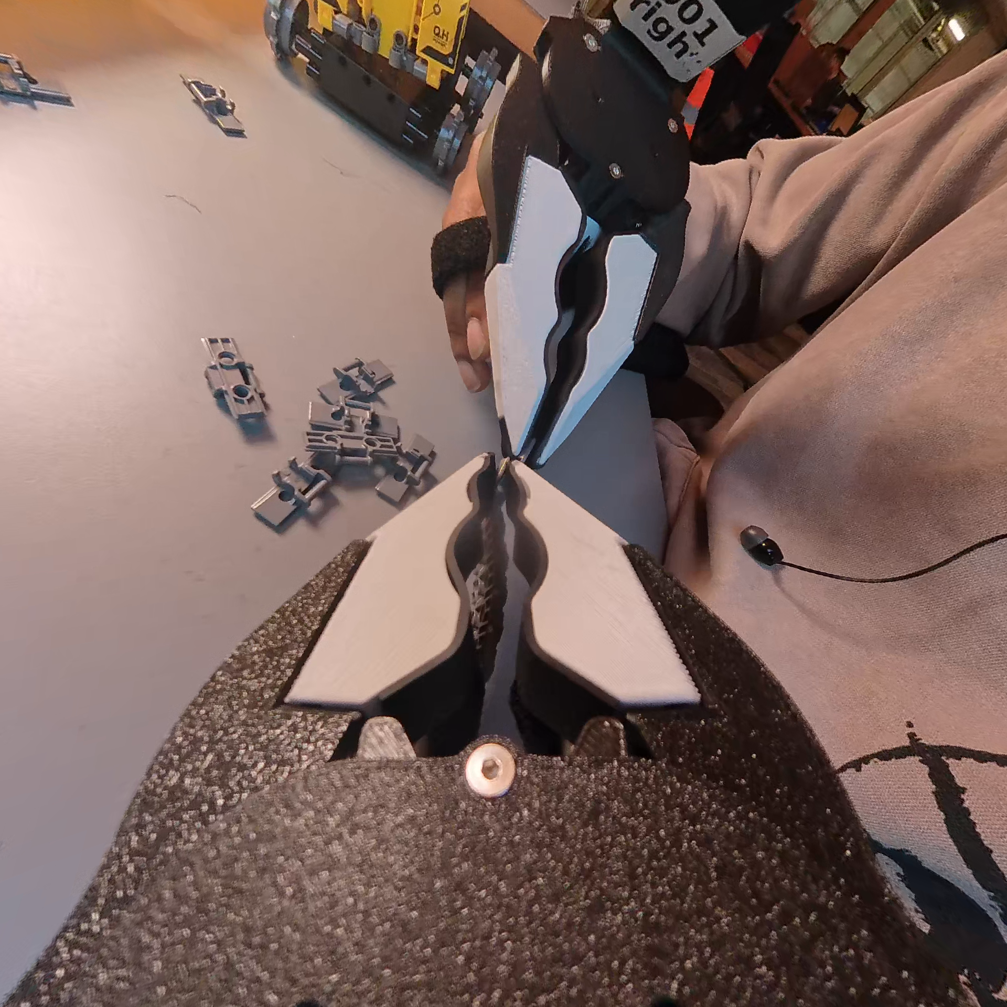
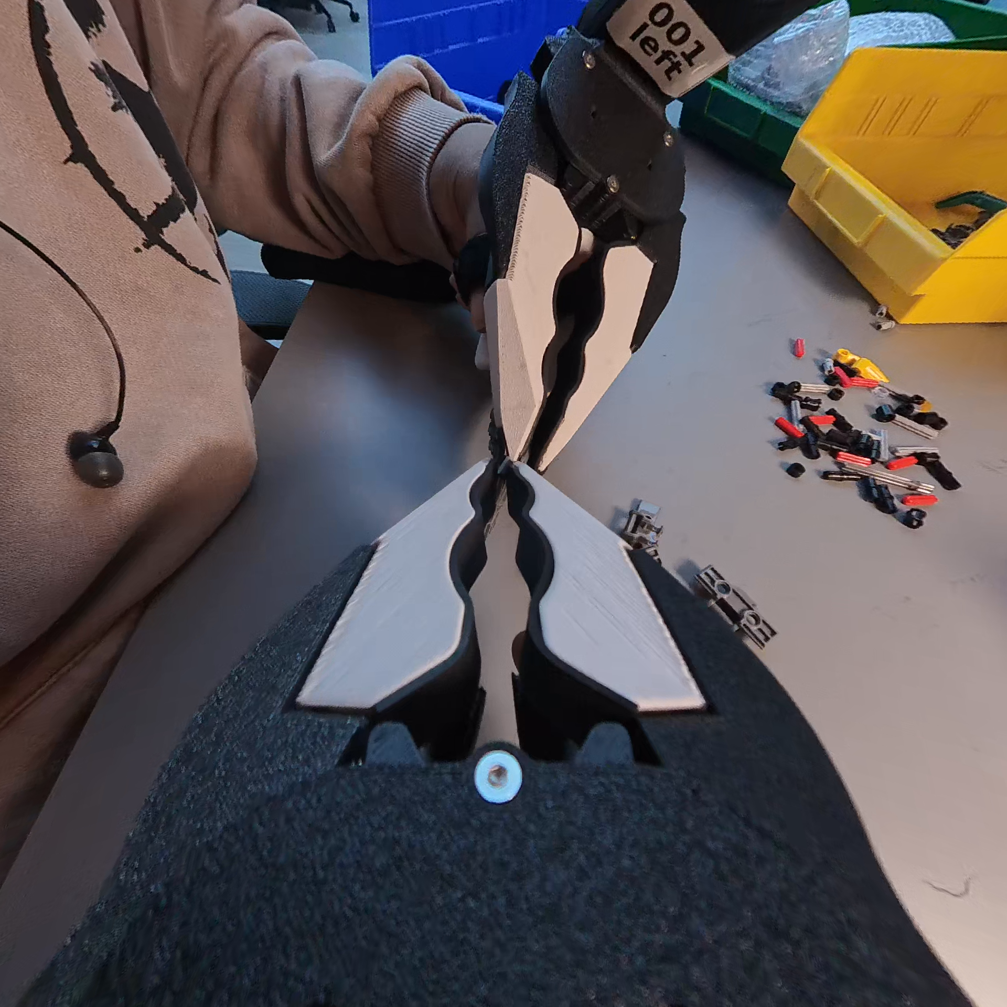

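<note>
The left gripper (image 1: 504,463) and the right gripper (image 2: 504,466) meet tip to tip at the middle of both frames, over the grey table (image 1: 136,545). Each is clenched, its white fingers (image 1: 414,588) drawn together at the tips, and a very small dark piece (image 1: 502,467) sits pinched where the two pairs of tips touch; it is too small to name, perhaps a pin. In the left wrist view a cluster of grey track links (image 1: 349,436) lies left of centre, a single link (image 1: 233,377) just beside it, and a yellow and black toy vehicle (image 1: 381,60) stands at the upper edge. In the right wrist view a scatter of red, black and grey pins (image 2: 861,436) lies at the right, below a yellow bin (image 2: 899,180). A person's tan sweatshirt (image 2: 109,272) fills the left side.
</note>
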`<state>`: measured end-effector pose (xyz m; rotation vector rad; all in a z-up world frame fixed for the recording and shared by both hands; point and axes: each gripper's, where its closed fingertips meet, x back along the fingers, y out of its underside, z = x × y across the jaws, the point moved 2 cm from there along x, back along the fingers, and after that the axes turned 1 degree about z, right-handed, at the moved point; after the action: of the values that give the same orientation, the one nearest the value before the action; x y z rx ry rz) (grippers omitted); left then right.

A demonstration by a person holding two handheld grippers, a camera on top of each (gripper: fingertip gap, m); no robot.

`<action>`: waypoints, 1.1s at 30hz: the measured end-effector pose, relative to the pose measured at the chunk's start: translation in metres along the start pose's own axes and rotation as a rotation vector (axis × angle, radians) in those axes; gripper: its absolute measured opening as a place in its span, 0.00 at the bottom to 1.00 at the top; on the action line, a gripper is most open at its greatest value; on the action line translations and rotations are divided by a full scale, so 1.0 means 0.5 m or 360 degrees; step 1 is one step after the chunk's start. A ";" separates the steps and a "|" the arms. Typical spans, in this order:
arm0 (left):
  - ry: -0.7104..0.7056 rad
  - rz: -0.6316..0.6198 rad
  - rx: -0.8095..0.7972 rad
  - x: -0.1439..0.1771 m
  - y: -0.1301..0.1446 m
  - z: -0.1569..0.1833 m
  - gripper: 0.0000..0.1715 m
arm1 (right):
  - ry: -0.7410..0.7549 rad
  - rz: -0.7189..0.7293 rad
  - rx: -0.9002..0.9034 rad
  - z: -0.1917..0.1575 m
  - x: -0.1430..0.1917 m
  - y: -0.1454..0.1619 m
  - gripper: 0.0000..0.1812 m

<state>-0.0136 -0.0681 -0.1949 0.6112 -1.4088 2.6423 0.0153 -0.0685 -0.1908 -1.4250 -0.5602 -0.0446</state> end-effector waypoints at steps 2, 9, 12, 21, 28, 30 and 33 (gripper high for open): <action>-0.0069 0.0013 -0.0007 0.000 -0.002 -0.011 0.00 | -0.0017 0.0013 -0.0022 0.001 0.002 0.000 0.00; -0.0237 0.0130 -0.0071 0.034 -0.037 -0.033 0.01 | -0.0232 0.0234 -0.0081 -0.028 0.029 -0.055 0.00; -0.0196 0.0201 0.0010 0.047 -0.047 -0.038 0.01 | -0.0210 0.0294 -0.0197 -0.015 0.030 -0.056 0.00; 0.0058 0.0382 0.0104 0.060 -0.065 -0.013 0.02 | 0.0103 0.0134 -0.0387 0.070 0.026 -0.005 0.17; 0.0130 0.0409 0.0073 0.052 -0.072 0.005 0.02 | 0.0055 0.0204 -0.0402 0.046 0.001 -0.038 0.04; 0.0144 0.0421 0.0055 0.058 -0.075 0.008 0.05 | 0.0061 0.0212 -0.0380 0.048 0.006 -0.040 0.03; 0.0162 0.0401 0.0000 0.065 -0.073 0.015 0.10 | 0.0005 0.0294 -0.0442 0.047 0.021 -0.049 0.03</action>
<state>-0.0318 -0.0568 -0.1502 0.3108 -1.5482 2.8142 0.0078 -0.0471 -0.1634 -1.7423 -0.4287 0.0239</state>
